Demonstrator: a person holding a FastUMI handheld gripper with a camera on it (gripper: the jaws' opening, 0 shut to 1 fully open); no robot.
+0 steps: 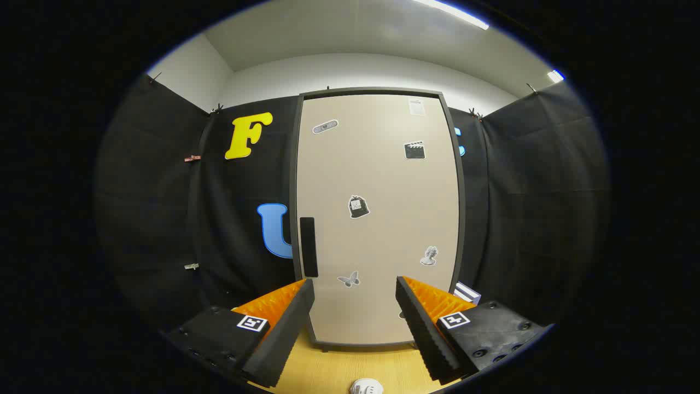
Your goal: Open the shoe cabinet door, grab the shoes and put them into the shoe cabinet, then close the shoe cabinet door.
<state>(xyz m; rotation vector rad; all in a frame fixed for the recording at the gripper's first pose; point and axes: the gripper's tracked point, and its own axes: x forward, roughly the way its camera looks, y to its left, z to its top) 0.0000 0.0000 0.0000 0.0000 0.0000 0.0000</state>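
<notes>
shoe cabinet door point(377, 219) closed ahead; gripper point(355, 293) level, fingers wide apart, holding nothing.

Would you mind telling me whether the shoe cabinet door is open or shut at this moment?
Shut. The shoe cabinet door sits flush inside its dark frame, its handle untouched; the gripper is open, holding nothing, short of it.

- Gripper point(354, 290), facing the cabinet door point(377, 219): fingers spread apart, ridged inner faces.
- Each black finger mount carried a square black-and-white marker and recessed screw holes.
</notes>
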